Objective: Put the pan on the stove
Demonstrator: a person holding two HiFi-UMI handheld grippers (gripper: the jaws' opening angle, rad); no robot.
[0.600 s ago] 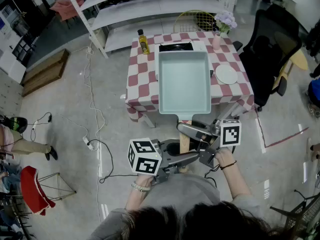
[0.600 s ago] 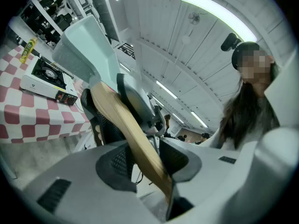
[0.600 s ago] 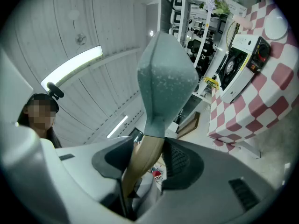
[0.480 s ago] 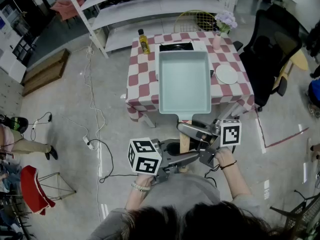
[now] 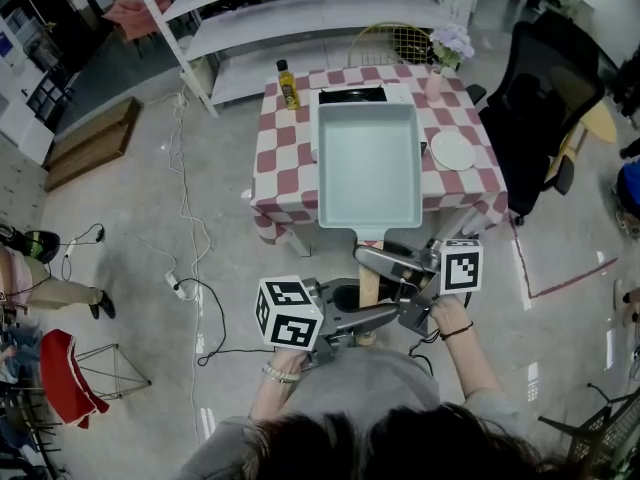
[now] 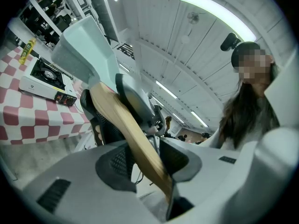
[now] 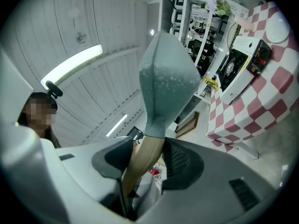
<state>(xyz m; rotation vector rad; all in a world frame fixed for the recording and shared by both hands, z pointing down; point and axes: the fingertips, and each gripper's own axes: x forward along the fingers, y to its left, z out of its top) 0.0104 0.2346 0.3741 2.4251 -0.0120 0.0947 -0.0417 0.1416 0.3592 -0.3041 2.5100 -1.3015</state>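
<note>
Nothing has moved since a moment ago: the left gripper (image 6: 145,157) and right gripper (image 7: 145,160), jaws part-open, still clamp the pan's (image 5: 368,163) wooden handle (image 5: 369,283), the pan held just short of the stove (image 5: 352,94), so placing it remains.

No text can be read: the label strip (image 6: 65,98) on the stove (image 6: 42,76) and the bottle (image 5: 288,84) label are too small, and the marker cubes (image 5: 289,313) show only black-and-white squares

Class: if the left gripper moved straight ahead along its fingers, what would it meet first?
The wooden handle of the pan, which the left gripper holds between its fingers. Just behind the handle sits the right gripper, probably next, though depth is unclear.
</note>
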